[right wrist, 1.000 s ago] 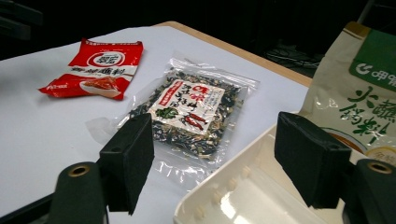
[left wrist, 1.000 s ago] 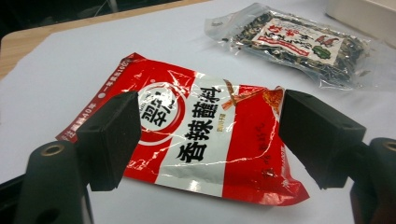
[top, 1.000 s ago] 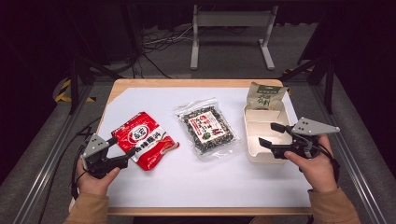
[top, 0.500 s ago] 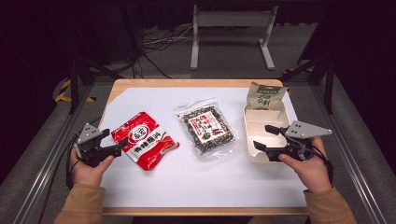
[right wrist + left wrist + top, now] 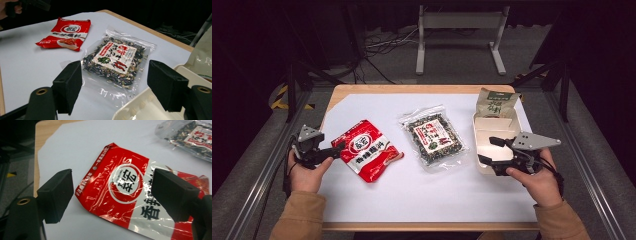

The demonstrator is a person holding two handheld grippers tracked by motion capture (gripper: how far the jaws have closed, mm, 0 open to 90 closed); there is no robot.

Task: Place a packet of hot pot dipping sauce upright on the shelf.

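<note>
A lab-like recording bay: white-topped table (image 5: 422, 200), black drapes, floor cables (image 5: 377, 47), metal stand (image 5: 459, 30).

Both forearms, in tan sleeves, come in from the near edge, each hand wrapped around a gripper's handle. The left gripper (image 5: 332, 149) sits low at the person's left, its two black jaws spread wide apart and pointing toward the person's right, nothing between them. The right gripper (image 5: 490, 150) is held at the person's right, pointing leftward, its jaws likewise parted wide and empty, with the grey three-cornered plate on top.
</note>
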